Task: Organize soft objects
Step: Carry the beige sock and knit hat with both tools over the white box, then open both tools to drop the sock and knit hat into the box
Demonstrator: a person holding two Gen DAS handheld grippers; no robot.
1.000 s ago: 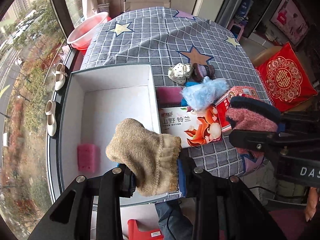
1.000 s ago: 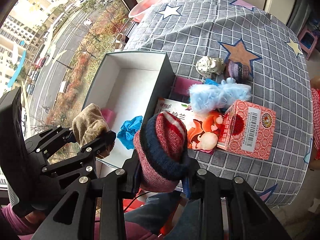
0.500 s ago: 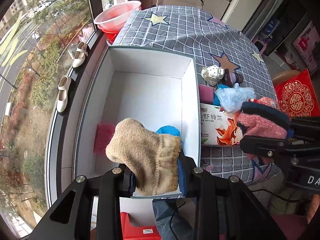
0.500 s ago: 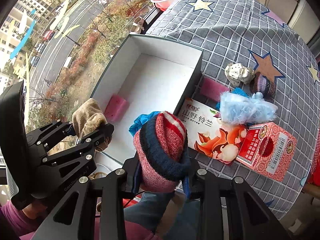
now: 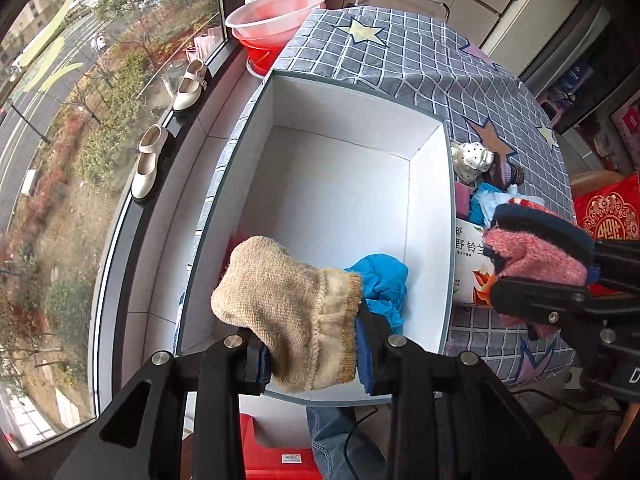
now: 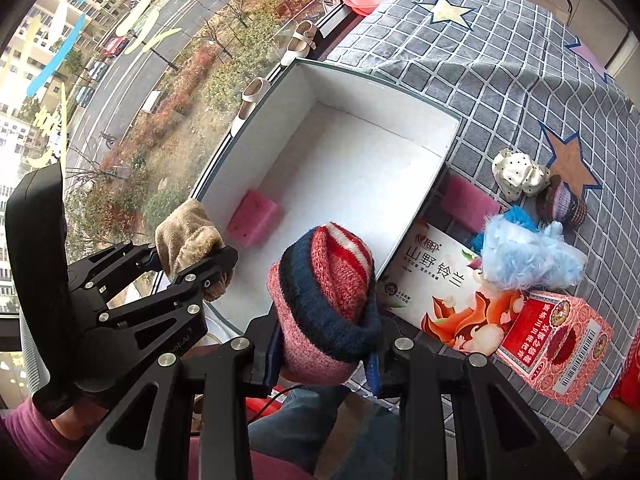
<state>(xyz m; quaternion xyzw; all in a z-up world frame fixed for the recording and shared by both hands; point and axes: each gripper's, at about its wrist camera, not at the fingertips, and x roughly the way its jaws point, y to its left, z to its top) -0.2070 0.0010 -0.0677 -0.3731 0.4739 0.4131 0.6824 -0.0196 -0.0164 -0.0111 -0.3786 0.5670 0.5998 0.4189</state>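
My left gripper (image 5: 312, 350) is shut on a tan knitted sock (image 5: 288, 312) and hangs over the near end of a white open box (image 5: 428, 216). A blue cloth (image 5: 380, 280) lies in the box's near right corner. My right gripper (image 6: 324, 354) is shut on a pink, navy and red knitted sock (image 6: 328, 300), above the box's near right wall. In the right wrist view the box (image 6: 400, 132) holds a pink sponge (image 6: 254, 218), and the left gripper (image 6: 192, 264) with the tan sock (image 6: 186, 240) is at the left.
On the checked tablecloth (image 6: 500, 60) right of the box lie a second pink sponge (image 6: 466, 202), a fluffy blue item (image 6: 528, 256), a white dotted sock (image 6: 520, 174), a dark knitted roll (image 6: 562, 202), a tissue pack (image 6: 444, 288) and a red carton (image 6: 556, 340). Window and sill with shoes (image 5: 150, 160) run along the left.
Both grippers have moved left with their socks, from over the tissue pack and box wall to over the box's near end. The blue cloth inside has come into view.
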